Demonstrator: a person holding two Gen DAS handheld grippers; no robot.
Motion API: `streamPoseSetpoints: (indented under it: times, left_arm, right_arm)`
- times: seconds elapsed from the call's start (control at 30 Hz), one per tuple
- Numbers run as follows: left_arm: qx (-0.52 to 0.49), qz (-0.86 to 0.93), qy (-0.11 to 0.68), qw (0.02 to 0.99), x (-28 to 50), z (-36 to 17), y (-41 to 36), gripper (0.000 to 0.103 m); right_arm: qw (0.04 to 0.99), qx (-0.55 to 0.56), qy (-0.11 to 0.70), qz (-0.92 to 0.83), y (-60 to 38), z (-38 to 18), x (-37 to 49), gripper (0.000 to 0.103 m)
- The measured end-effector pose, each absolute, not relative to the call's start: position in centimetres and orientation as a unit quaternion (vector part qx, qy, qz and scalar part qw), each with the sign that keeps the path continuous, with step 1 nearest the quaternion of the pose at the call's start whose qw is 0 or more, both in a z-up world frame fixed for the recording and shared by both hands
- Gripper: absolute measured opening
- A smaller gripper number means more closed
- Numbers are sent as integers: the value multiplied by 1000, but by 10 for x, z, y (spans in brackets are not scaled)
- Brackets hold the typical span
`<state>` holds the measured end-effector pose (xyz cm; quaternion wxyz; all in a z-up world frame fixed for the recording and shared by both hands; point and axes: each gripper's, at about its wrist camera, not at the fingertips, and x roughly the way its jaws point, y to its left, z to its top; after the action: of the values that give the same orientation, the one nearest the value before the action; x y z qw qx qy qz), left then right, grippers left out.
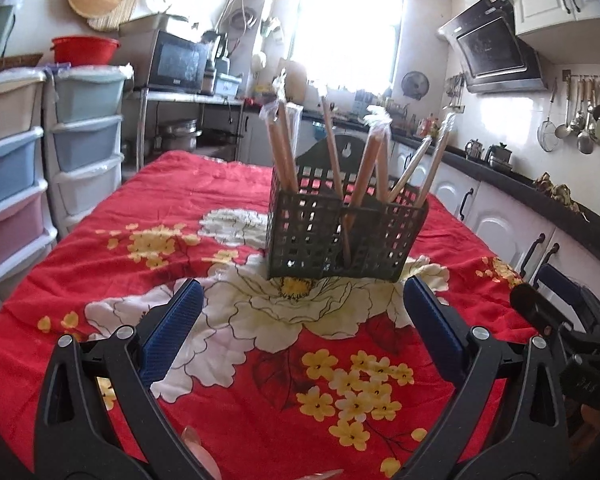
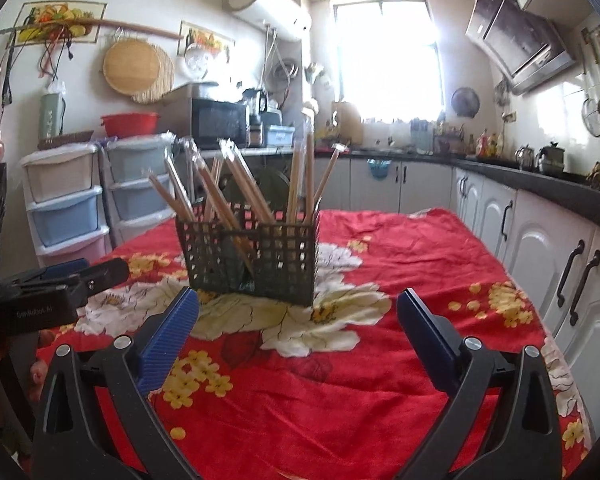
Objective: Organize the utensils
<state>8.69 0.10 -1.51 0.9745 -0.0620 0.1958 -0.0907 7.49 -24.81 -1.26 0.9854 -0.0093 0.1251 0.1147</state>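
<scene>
Two grippers are hovering low over the bench, both pointing toward the dark mesh caddy (image 1: 346, 236) that is standing upright on the red floral cloth (image 1: 204, 184). The left gripper (image 1: 302, 322) is sitting level and squarely behind the caddy, its blue fingers (image 1: 172, 330) spreading wide apart with nothing between them; only the white flower of the cloth is showing in the gap. The right gripper (image 2: 298, 326) is holding a similar level pose a little to the caddy's right, its blue fingers (image 2: 168, 336) also standing wide apart and gripping nothing. Each gripper is appearing at the edge of the other's view: the right one at the far right of the left wrist view, the left one at the far left of the right wrist view, so they are hanging side by side, apart from each other.

The caddy is resting near the middle of the bench, well clear of both pairs of fingers. Several wrapped chopsticks (image 1: 366, 168) are leaning inside its compartments at different tilts, their tips fanning out above the rim. From the right wrist view the chopsticks (image 2: 240, 188) are slanting mostly leftward, with a few standing nearly upright.
</scene>
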Motion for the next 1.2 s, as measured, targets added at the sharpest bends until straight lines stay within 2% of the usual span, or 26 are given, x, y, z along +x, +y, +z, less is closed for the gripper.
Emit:
streamPoseSetpoints:
  times: [0.43, 1.2]
  left_arm:
    - [-55, -94, 132, 985, 70, -14, -3, 92]
    - [-59, -94, 125, 986, 68, -14, -2, 92]
  right_arm:
    - [995, -4, 41, 95, -252, -8, 47, 97]
    - [995, -2, 42, 91, -251, -8, 45, 97]
